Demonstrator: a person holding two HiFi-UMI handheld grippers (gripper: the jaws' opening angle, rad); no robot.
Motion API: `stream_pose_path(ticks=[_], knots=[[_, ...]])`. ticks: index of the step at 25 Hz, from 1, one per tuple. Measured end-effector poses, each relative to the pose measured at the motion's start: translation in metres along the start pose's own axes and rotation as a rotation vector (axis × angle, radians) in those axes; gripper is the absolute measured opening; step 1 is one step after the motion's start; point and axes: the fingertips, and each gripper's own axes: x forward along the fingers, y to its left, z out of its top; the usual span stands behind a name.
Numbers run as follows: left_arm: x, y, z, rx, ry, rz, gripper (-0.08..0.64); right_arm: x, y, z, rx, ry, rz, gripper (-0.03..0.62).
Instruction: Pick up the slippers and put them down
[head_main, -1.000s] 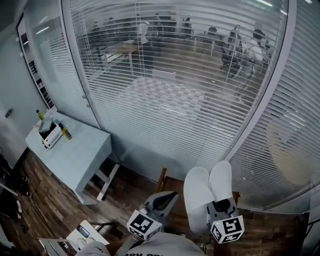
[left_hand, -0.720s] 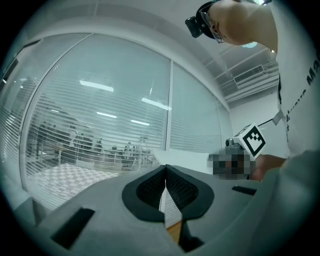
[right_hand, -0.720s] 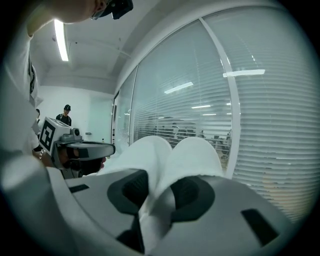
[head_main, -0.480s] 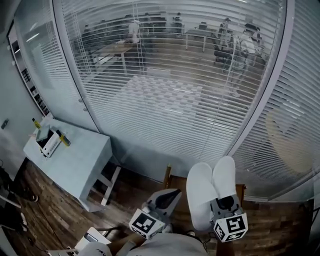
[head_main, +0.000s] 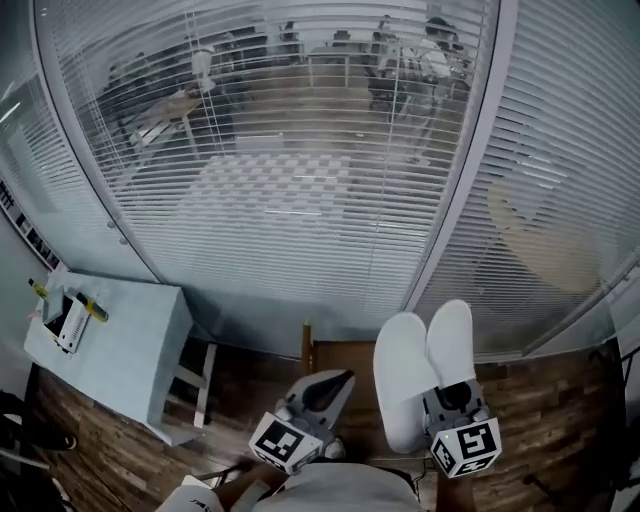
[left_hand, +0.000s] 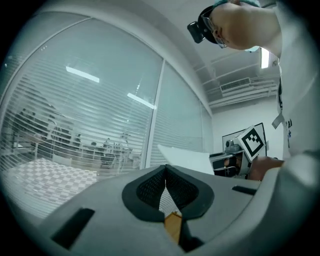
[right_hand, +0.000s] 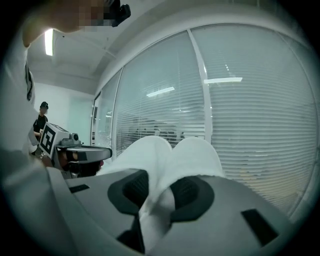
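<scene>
Though in view, slippers (head_main: 405, 385), heels obscure.

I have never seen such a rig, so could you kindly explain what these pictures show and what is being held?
No robot here: a person holds a two-jaw gripper in each hand. The head view comes from a camera on the person's head, looking steeply down. The other two come from cameras riding on each gripper, looking along its jaws. The right gripper is clamped on a pair of white slippers, held in the air before a blind-covered glass wall. The left gripper has its jaws together with nothing between them. The marker cubes are parts of the grippers. Below lie a wooden floor and a pale table bearing small items that I cannot identify.
</scene>
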Motion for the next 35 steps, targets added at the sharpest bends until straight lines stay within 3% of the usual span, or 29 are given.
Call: stream_pose_path(ticks=[8, 18, 27, 35], knots=[[0.058, -0.090, 0.008, 0.005, 0.015, -0.227, 0.012, -0.097, -0.057, -0.007, 0.027, 0.005, -0.196, 0.103], [0.135, -0.287, -0.010, -0.017, 0.040, -0.624, 0.012, -0.290, -0.140, -0.052, 0.111, 0.015, -0.583, 0.101], [0.151, -0.471, -0.023, -0.034, 0.079, -0.954, 0.012, -0.480, -0.166, -0.089, 0.192, 0.046, -0.938, 0.101], [0.123, -0.625, -0.043, -0.047, 0.119, -1.213, 0.012, -0.626, -0.148, -0.121, 0.237, 0.072, -1.193, 0.098]])
